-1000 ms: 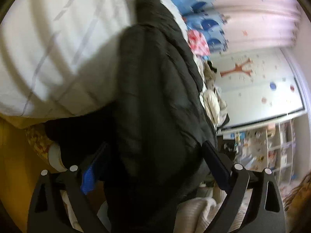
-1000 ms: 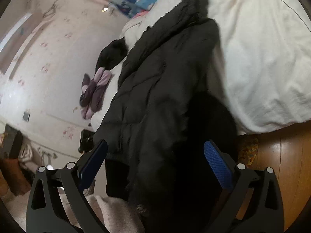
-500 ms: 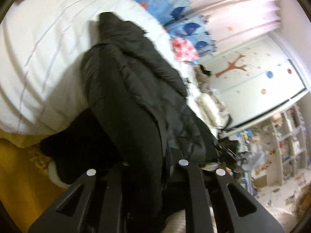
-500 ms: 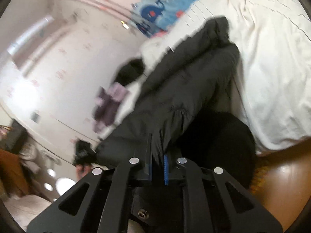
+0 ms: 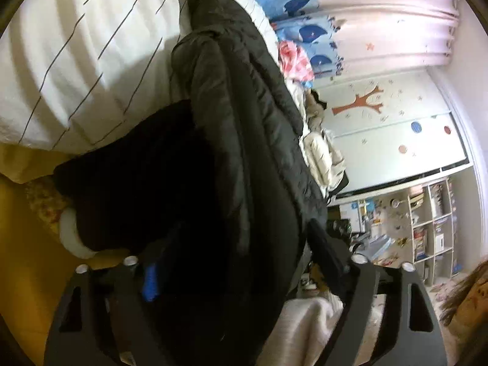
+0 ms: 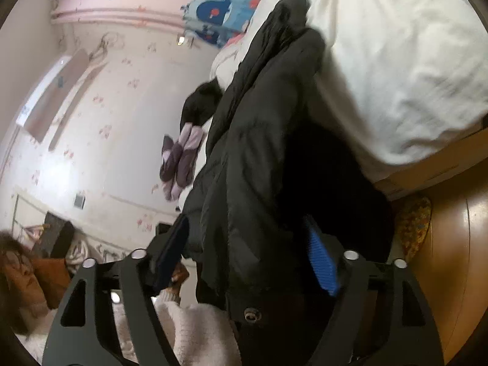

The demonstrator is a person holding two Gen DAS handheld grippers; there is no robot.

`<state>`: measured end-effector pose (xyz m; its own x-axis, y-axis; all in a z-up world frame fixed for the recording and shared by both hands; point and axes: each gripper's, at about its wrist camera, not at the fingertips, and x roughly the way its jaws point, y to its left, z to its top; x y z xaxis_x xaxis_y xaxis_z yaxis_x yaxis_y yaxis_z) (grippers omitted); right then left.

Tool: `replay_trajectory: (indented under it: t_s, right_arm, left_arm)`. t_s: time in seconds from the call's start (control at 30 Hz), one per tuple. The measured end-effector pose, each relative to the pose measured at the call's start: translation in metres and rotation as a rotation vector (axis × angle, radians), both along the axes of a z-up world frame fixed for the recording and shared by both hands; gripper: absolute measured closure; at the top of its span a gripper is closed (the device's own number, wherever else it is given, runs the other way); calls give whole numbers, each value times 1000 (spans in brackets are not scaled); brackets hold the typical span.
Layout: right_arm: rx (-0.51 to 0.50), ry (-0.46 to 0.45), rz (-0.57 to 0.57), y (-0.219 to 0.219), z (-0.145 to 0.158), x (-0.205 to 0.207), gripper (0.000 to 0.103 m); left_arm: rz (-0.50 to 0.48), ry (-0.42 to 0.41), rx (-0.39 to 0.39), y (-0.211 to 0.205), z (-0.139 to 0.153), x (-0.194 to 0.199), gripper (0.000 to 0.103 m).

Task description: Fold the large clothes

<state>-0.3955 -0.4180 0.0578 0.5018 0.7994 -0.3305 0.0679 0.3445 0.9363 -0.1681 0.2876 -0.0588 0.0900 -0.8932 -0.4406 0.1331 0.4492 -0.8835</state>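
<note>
Black quilted puffer coat (image 5: 244,140): draped lengthwise over the edge of the white striped bed quilt (image 5: 91,61), its near end hanging between both tools.
Left gripper (image 5: 235,262): jaws just reopened, spread, coat between, pads not pressing.
Right gripper (image 6: 247,253): jaws just reopened, spread around the coat hem.

Both wrist views look closely along the black coat (image 5: 238,152) toward the white bed (image 6: 396,61).
</note>
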Motion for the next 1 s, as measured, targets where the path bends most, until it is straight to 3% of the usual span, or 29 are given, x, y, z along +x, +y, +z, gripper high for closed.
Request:
replay_trajectory:
  t_s: [0.17,0.2,0.23,0.27,0.3,0.4,0.5,0.57,0.6,0.63,0.7,0.77,0.83,0.87,0.93,1.0]
  right_arm:
    - [-27,-13,22,17,-2,14,30]
    - [-31,-32,13,23,1,16,41]
    - [-41,-46,9,24,2,16,48]
    - [-46,-53,7,26,4,16,72]
    - [-37,-74,9,28,6,17,80]
    - [-21,-140,25,31,18,15,81]
    - [-11,-119,48,29,15,19,77]
    - [-11,-58,60,28,3,21,62]
    - [-8,-44,63,27,-2,21,61]
    - [2,-46,62,28,-5,20,61]
    - [19,-61,48,27,-6,19,61]
    - [40,-83,29,26,-6,18,63]
    - [68,-133,3,23,-5,17,73]
    - [81,-155,-7,23,-3,17,77]
    - [103,-197,-22,25,3,18,78]
    - [123,-240,-34,25,10,21,78]
  left_arm:
    - [8,-30,18,-14,10,5,19]
    - [14,-38,38,-16,10,5,25]
    - [19,-50,60,-15,10,5,41]
    - [20,-62,65,-19,14,5,51]
    - [3,-73,25,-19,18,3,72]
    - [-11,-134,46,-24,30,-2,74]
    - [-33,-146,83,-28,30,-2,73]
    - [-30,-141,143,-29,26,-3,59]
    - [-16,-147,186,-33,27,-4,40]
    - [-3,-154,230,-36,28,-5,29]
    - [4,-194,286,-40,31,-10,29]
    - [8,-249,326,-46,39,-15,31]
    - [3,-306,364,-55,48,-18,52]
    - [2,-331,377,-58,54,-20,55]
    - [7,-384,398,-64,64,-24,68]
    - [17,-403,385,-65,70,-25,74]
